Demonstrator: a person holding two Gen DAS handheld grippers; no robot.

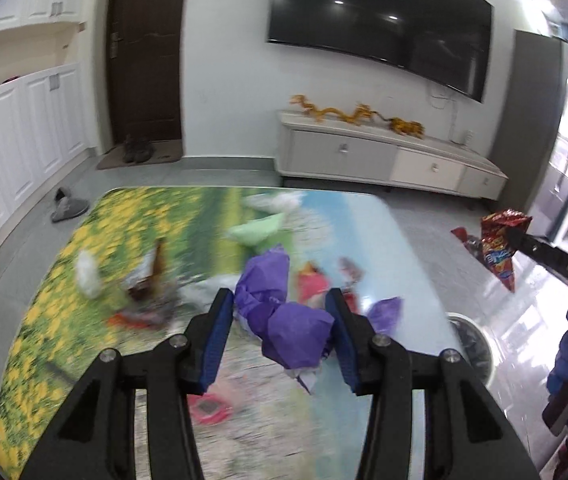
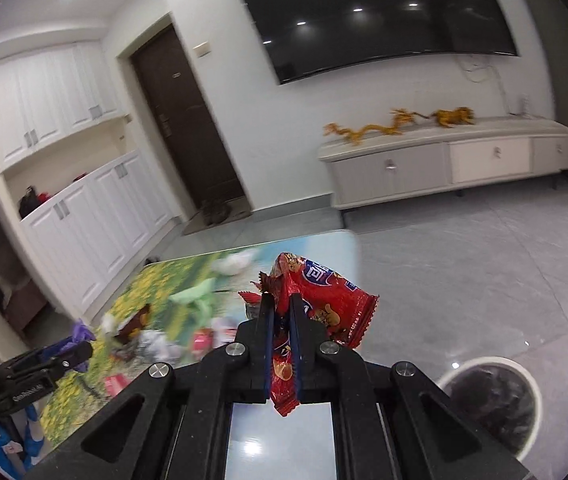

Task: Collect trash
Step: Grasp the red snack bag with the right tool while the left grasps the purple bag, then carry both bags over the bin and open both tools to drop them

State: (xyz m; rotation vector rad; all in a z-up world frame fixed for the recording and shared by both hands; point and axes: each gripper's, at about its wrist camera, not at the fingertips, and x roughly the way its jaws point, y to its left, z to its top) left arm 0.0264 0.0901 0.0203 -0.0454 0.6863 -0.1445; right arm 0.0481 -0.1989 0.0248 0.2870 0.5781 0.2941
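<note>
My left gripper has its jaws around a crumpled purple paper wad, lifted over the flower-print table; the jaws stand wide and their contact with the wad is unclear. My right gripper is shut on a red snack wrapper, held above the table's right edge. It also shows in the left wrist view. A white-rimmed trash bin with a dark liner stands on the floor to the right, also in the left wrist view.
Several more wrappers and paper wads lie on the table: a green one, white ones, red ones. A TV cabinet stands against the far wall. White cupboards line the left.
</note>
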